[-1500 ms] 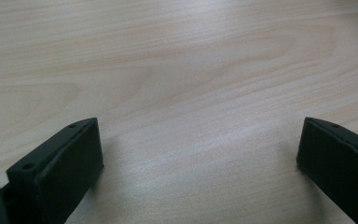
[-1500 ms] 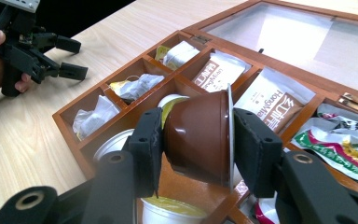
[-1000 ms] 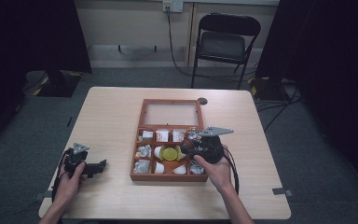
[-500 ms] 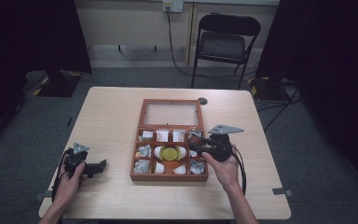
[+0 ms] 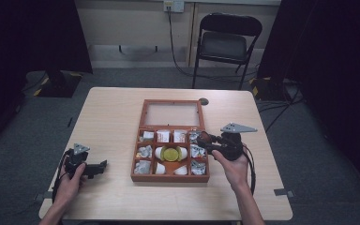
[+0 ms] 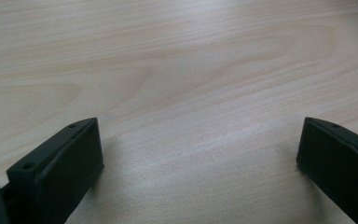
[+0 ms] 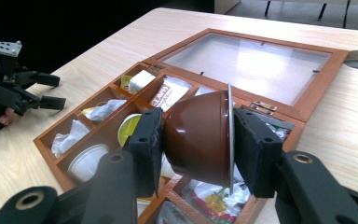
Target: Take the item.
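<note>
The right gripper [image 7: 193, 140] clamps a brown capsule [image 7: 200, 137] between its jaws, held just above the wooden box [image 7: 307, 123] at its right edge. Farther off, the left gripper [image 5: 104, 165] rests on the table [image 5: 112, 117], jaws spread wide, well apart from the box.

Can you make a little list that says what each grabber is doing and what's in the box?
right gripper: shut on brown capsule, held above the box
left gripper: open, holding nothing, over bare table
wooden box: lid open, lying flat behind it
box contents: yellow-lidded cup in the middle, wrapped packets and white cups around it
</note>
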Motion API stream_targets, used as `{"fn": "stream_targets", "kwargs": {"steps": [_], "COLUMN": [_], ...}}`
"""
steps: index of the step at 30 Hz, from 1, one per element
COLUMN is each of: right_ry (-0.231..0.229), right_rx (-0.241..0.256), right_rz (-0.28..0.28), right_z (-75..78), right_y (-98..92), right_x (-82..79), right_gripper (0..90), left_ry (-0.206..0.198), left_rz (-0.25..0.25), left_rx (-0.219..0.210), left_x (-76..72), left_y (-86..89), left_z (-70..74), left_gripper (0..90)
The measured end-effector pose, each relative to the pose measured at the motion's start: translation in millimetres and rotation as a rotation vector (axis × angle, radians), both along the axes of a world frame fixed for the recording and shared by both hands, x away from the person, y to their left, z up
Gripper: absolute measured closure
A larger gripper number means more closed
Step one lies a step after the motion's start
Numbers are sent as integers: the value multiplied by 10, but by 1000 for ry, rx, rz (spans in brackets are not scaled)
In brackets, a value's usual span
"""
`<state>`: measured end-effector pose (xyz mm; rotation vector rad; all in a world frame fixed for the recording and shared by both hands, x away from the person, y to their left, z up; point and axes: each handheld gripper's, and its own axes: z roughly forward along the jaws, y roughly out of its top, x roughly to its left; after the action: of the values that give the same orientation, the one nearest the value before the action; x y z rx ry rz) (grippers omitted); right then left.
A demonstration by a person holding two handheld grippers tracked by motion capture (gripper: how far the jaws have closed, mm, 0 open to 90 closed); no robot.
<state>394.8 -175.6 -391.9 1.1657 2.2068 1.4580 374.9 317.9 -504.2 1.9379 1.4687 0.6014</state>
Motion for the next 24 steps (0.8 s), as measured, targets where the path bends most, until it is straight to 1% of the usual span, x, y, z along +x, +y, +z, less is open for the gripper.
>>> {"fn": "stream_targets", "kwargs": {"steps": [12,24], "right_ry": [10,15], "right_rx": [14,0], "right_rz": [-48,-91], "right_z": [-25,-75], "right_y": [-186,-357], "right_x": [30,75], "right_gripper": [549,550], "left_ry": [0,0], "left_rz": [0,0], "left_rx": [0,0], "left_x": [0,0], "left_y": [0,0], "left_z": [0,0], "left_gripper": [0,0]}}
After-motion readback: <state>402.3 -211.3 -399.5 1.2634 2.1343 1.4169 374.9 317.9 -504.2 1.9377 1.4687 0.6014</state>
